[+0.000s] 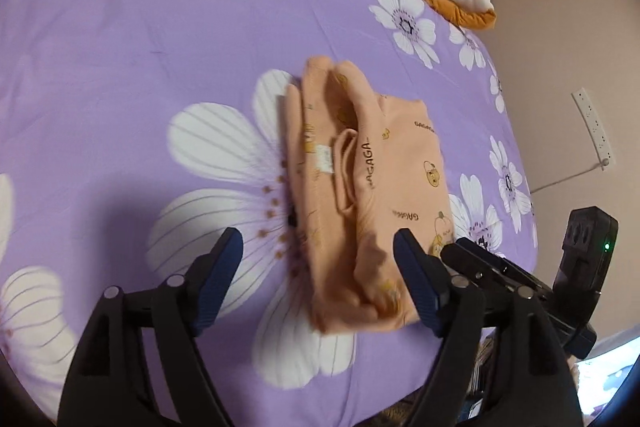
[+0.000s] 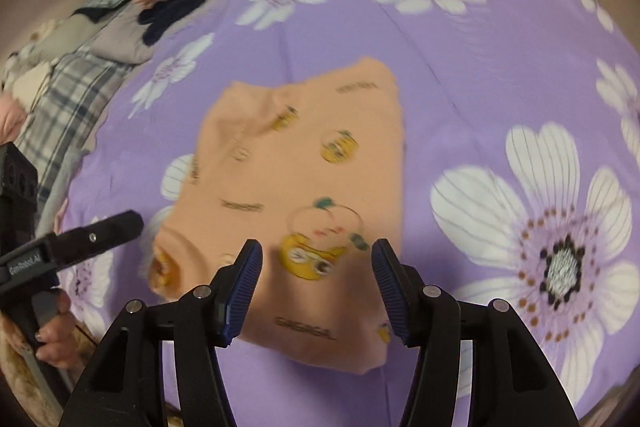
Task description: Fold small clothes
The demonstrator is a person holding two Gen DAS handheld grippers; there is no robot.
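Both grippers are spread wide and hold nothing. Left gripper and right gripper hang just over the near edge of the folded peach shirt on the purple flowered bedsheet. It says "GAGAGA".

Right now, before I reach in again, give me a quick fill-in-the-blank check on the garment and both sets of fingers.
1. The folded garment is ____ in colour.
2. It lies on a purple bedsheet printed with white ____.
3. The left gripper and right gripper both have their fingers ____, gripping nothing.
4. The word printed repeatedly on the garment is ____.

Missing words: peach; flowers; open; GAGAGA
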